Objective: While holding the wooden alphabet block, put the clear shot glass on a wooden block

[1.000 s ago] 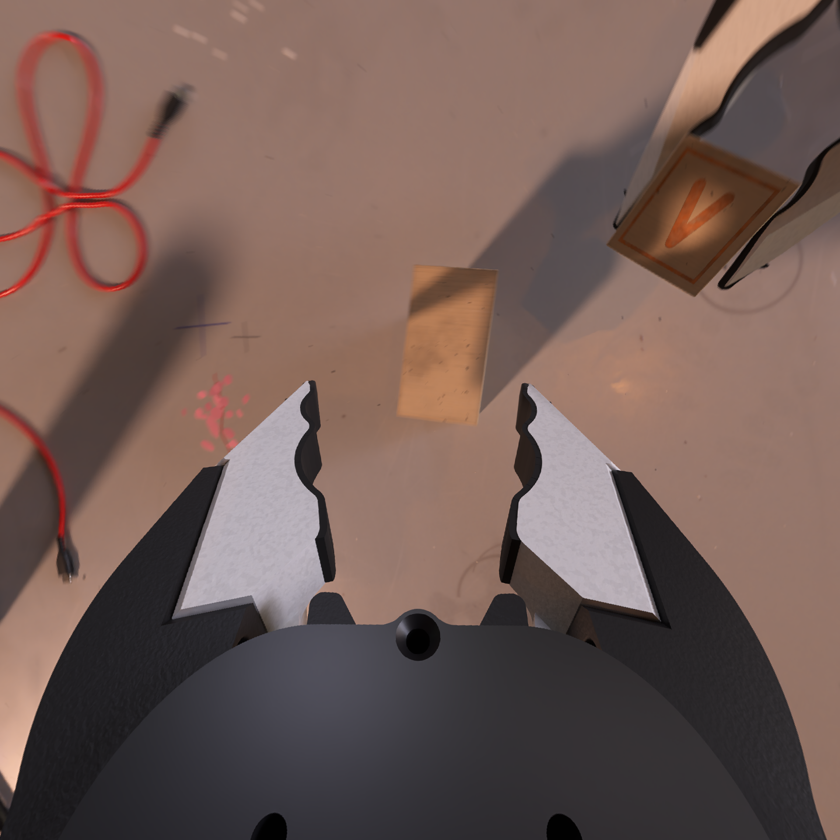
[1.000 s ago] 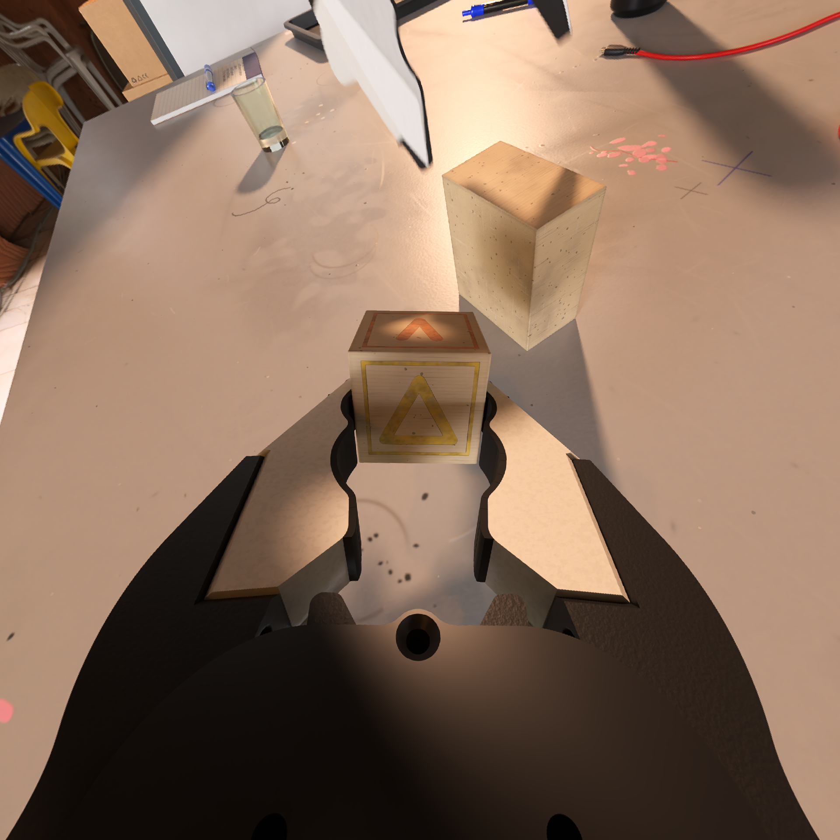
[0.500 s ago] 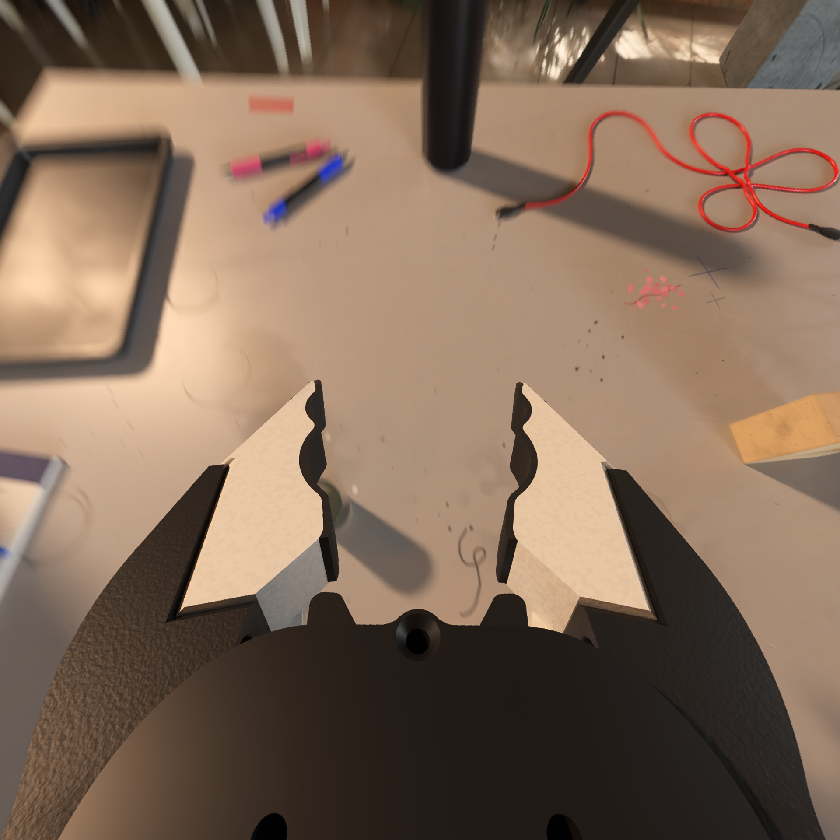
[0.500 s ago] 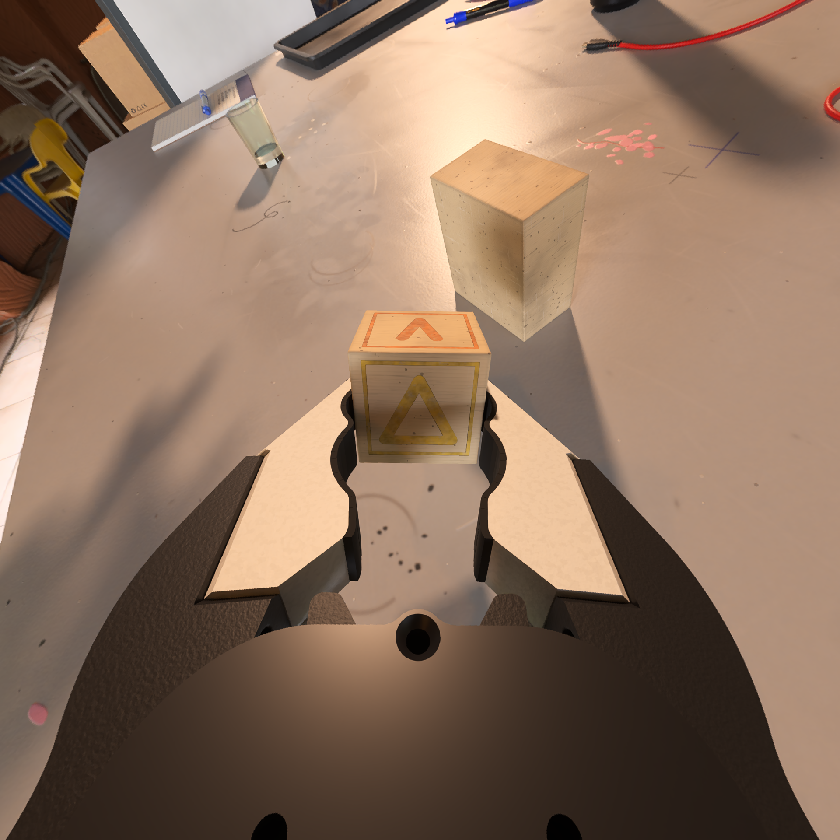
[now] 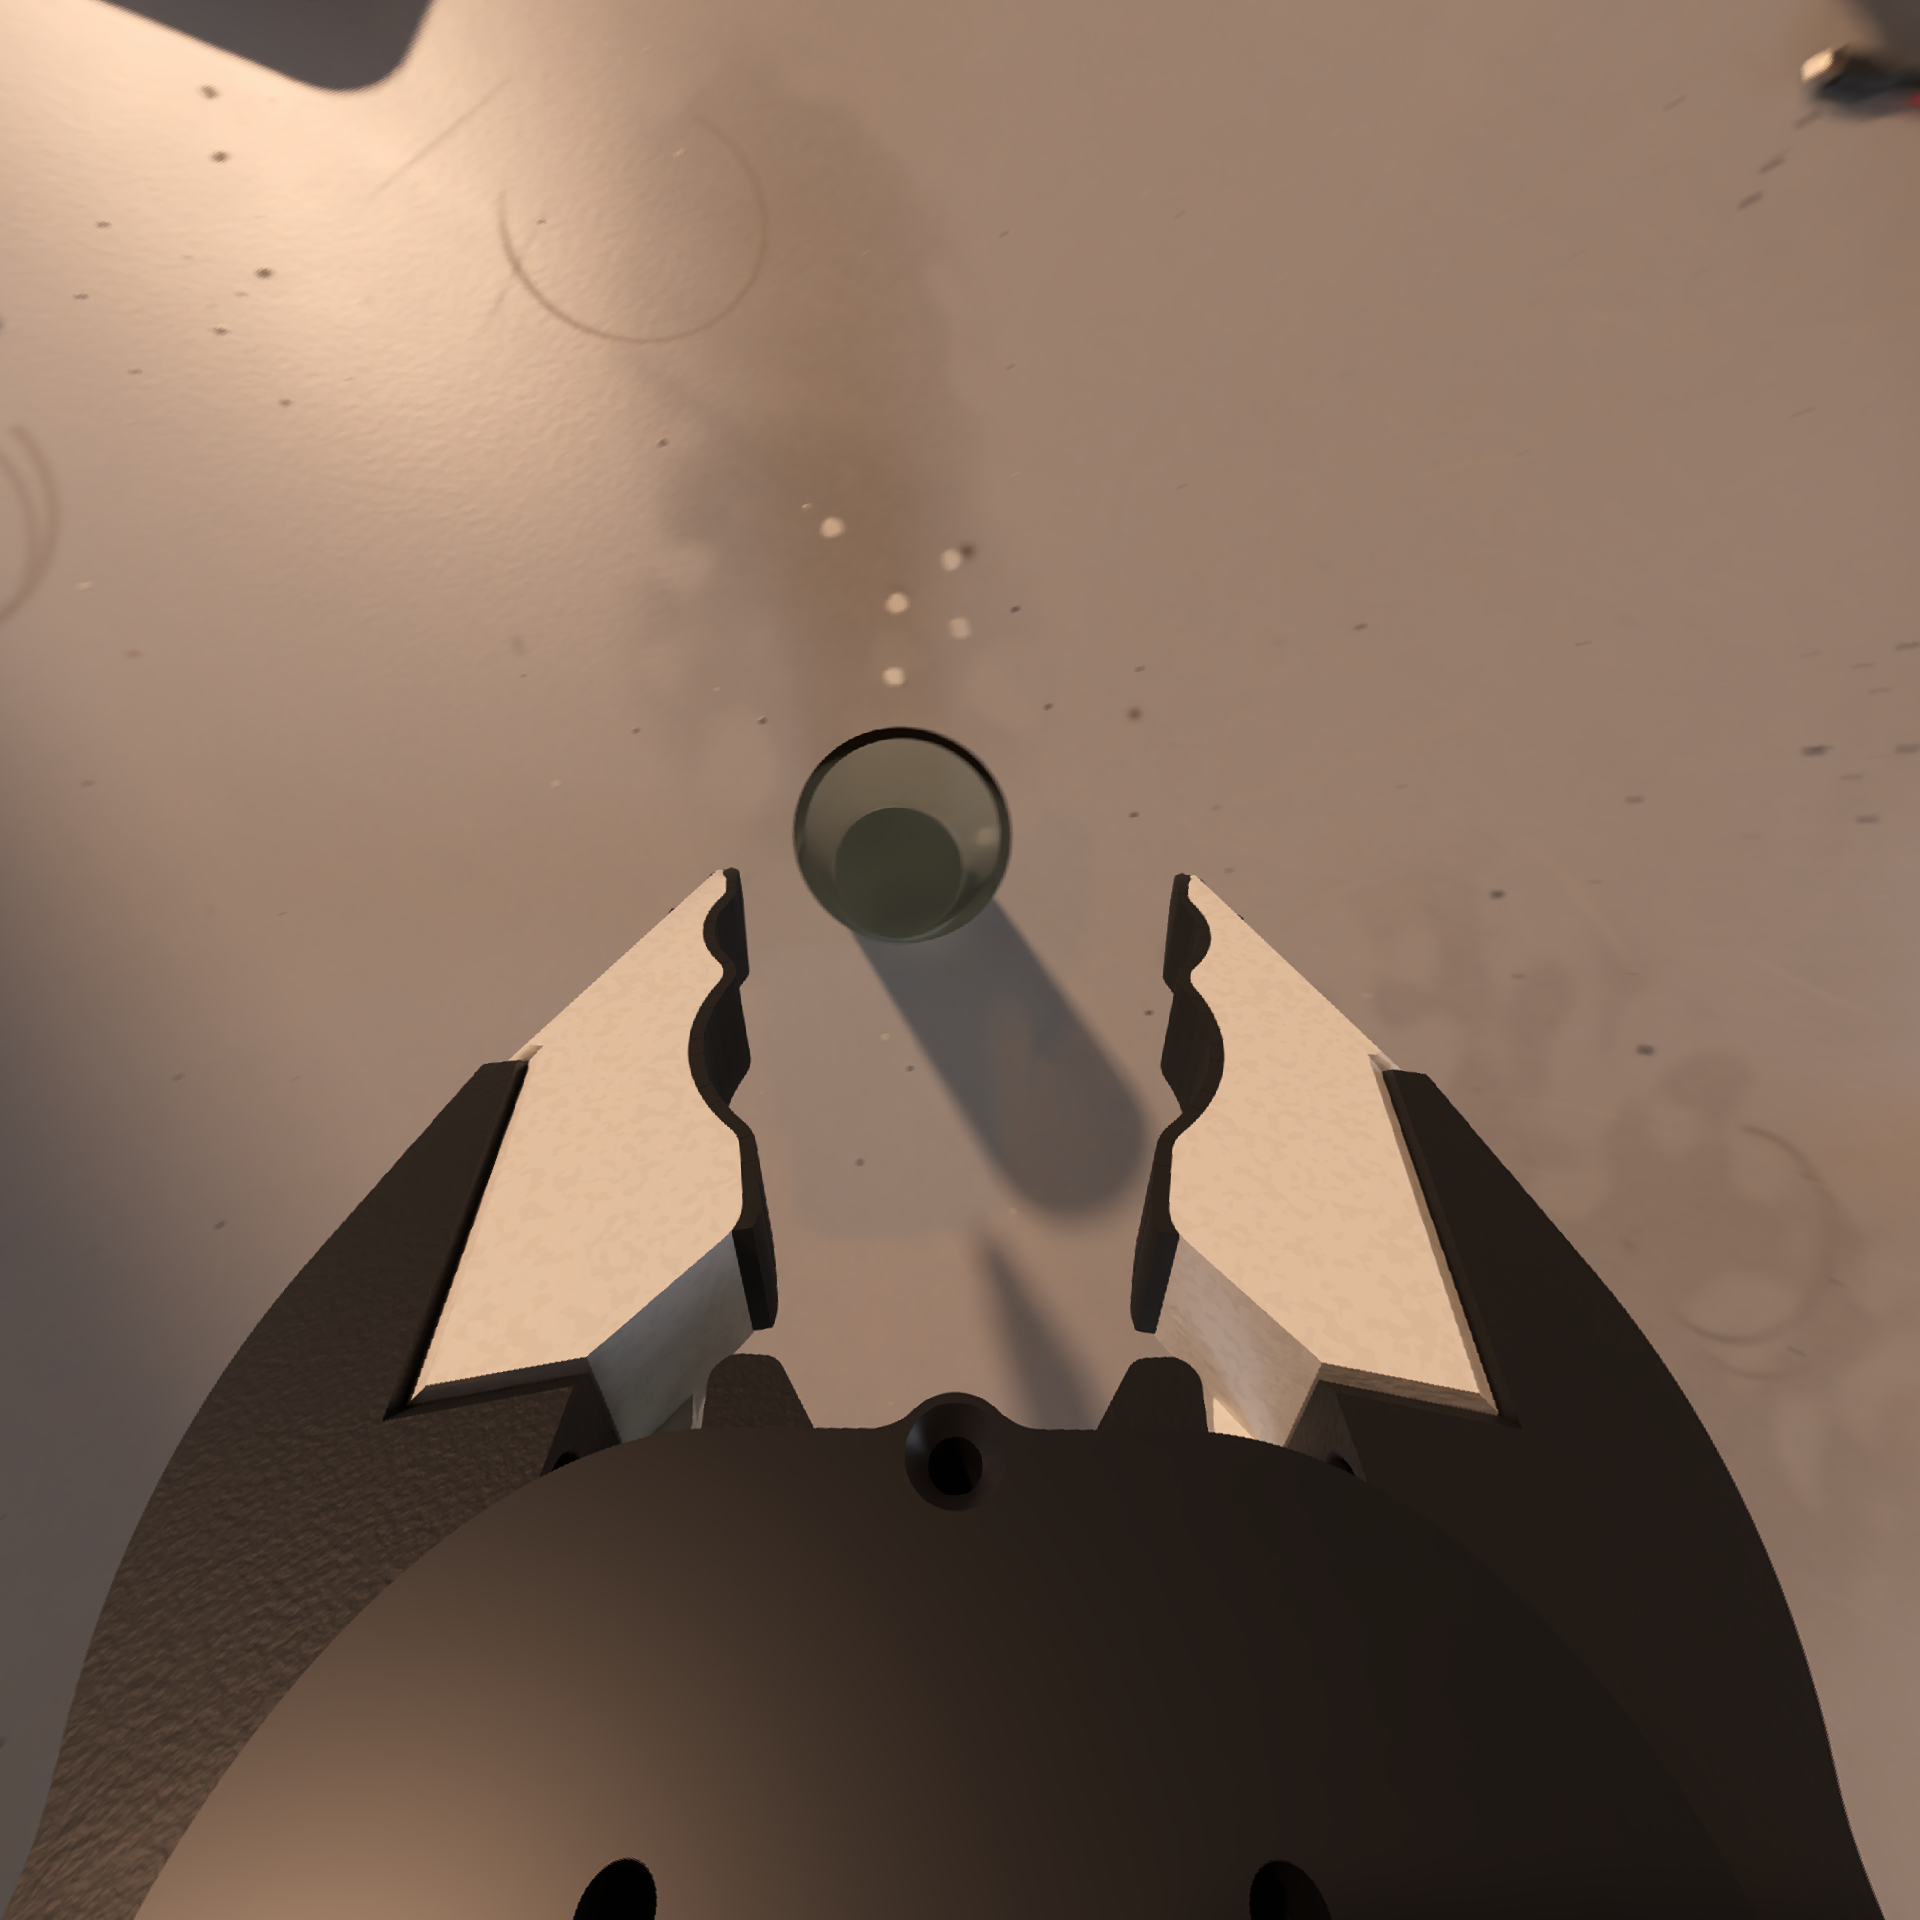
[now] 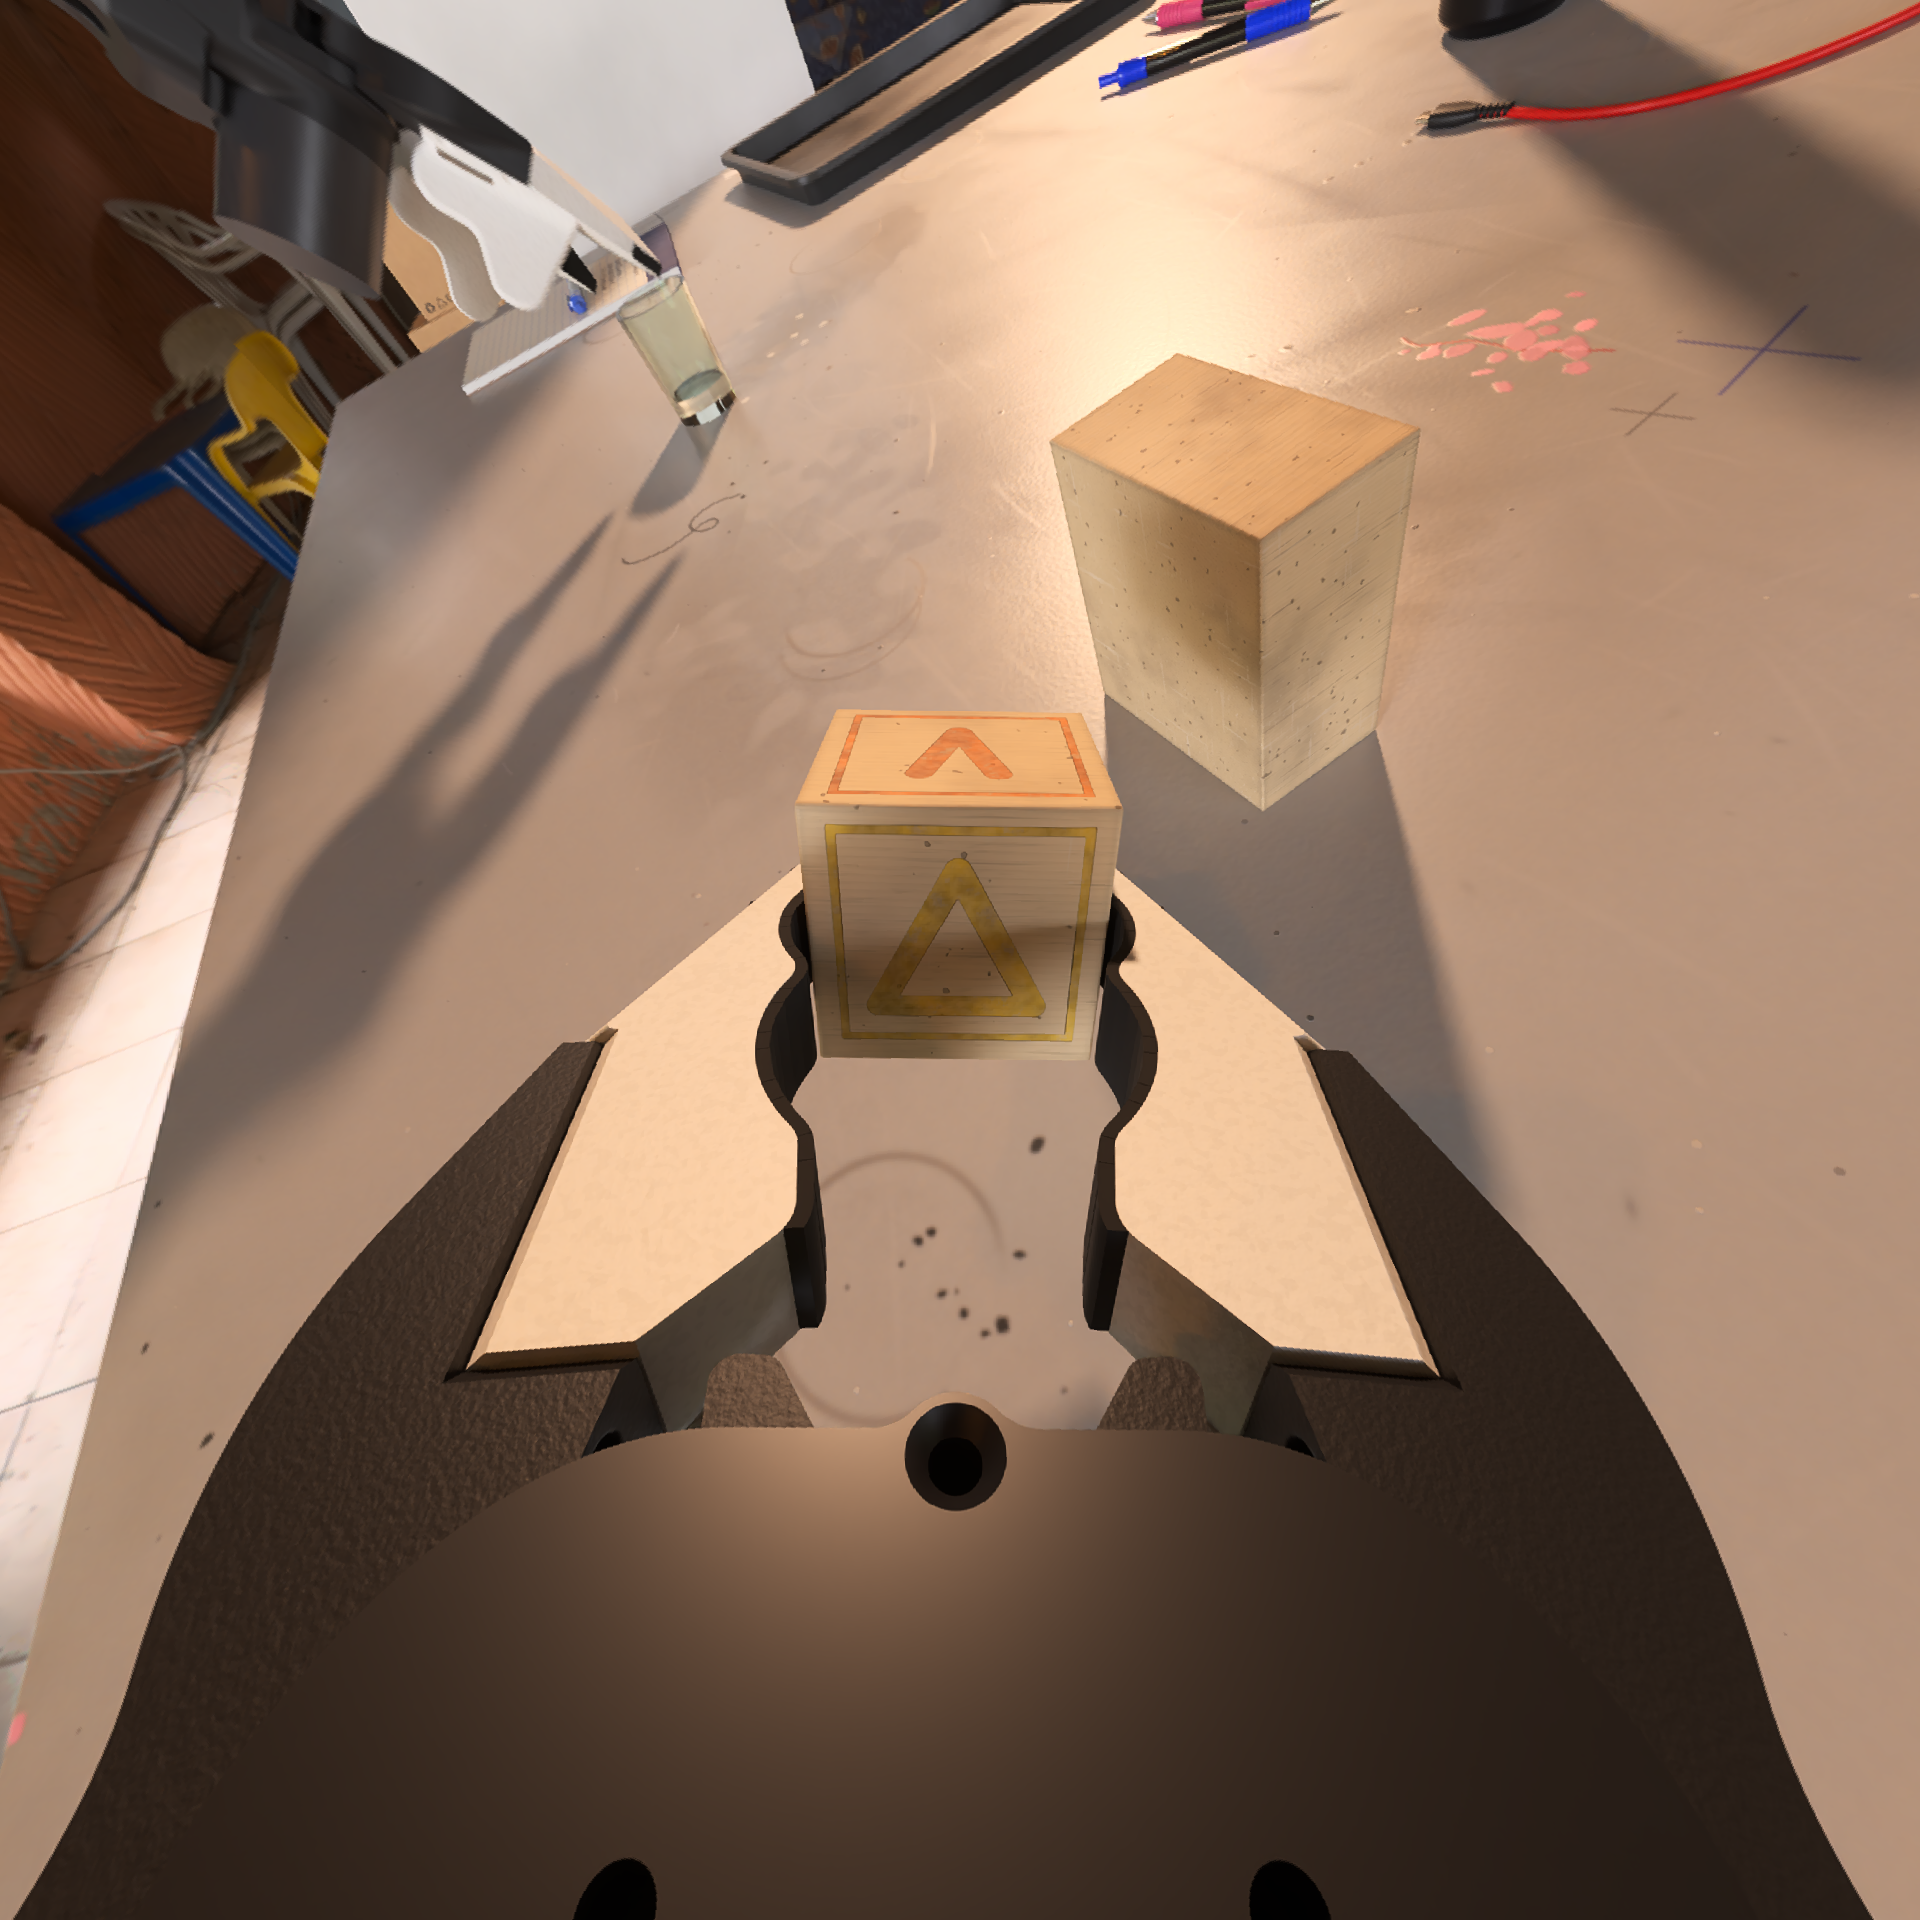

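Note:
My left gripper [image 5: 954,878] is open and looks straight down on the clear shot glass [image 5: 900,834], which stands upright on the table just beyond and between the fingertips. In the right wrist view the same glass [image 6: 675,353] stands at the far left, with the left gripper [image 6: 582,272] hovering just above its rim. My right gripper [image 6: 956,914] is shut on the wooden alphabet block [image 6: 956,894], held above the table. The plain wooden block [image 6: 1236,571] stands upright to the right, beyond it.
A black tray [image 6: 935,99], pens [image 6: 1205,42] and a red cable [image 6: 1683,88] lie at the far edge. A notepad [image 6: 540,343] lies behind the glass. The table's left edge [image 6: 260,665] drops to the floor. A cable plug [image 5: 1860,78] shows at top right.
My left gripper has swung from over the plain block to the shot glass and come down close above it, still open. The right gripper keeps the alphabet block and has drifted slightly.

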